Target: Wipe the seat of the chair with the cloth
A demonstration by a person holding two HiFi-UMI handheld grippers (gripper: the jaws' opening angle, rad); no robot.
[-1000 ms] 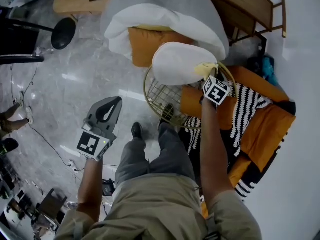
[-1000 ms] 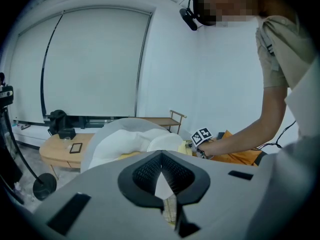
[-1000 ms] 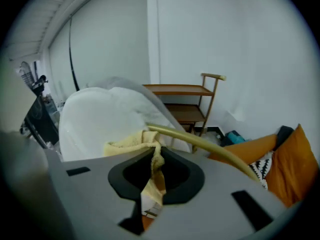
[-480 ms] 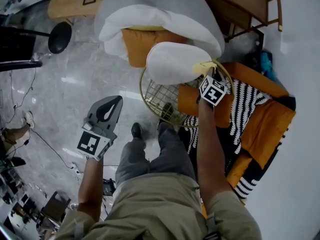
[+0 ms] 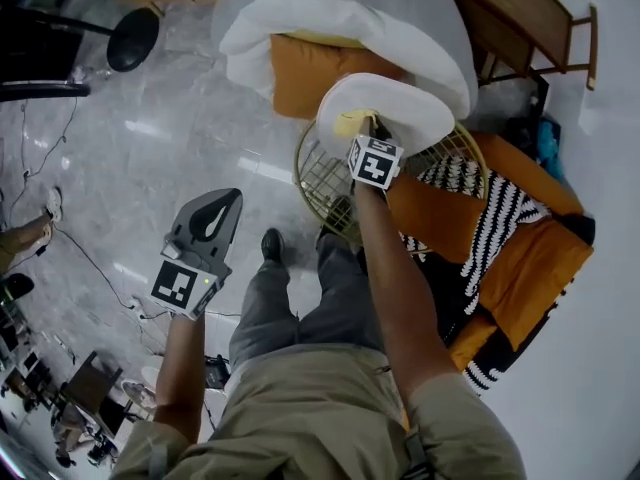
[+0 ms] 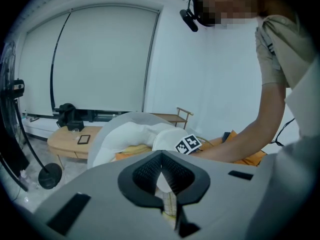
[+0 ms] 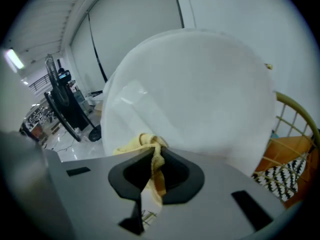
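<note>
Chair seat [image 5: 410, 108]: white, rounded, on gold wire frame [image 5: 322, 180]. Open floor [image 5: 170, 138] left; striped cushion [image 5: 495, 213] crowds right edge. Left hand-held gripper [image 5: 215, 216] jaws together, empty, over floor. Right hand-held gripper [image 5: 365, 138] clamped on crumpled yellow cloth [image 5: 350, 123] at seat's near edge.

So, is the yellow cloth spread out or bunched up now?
Bunched up: the cloth is a crumpled wad in the right gripper, jaws shut on it, at the white seat.

open floor [image 5: 150, 158] free on the left of the chair [image 5: 322, 180], big white cushion [image 5: 300, 28] pressing close behind, striped blanket [image 5: 490, 218] crowding its right side
</note>
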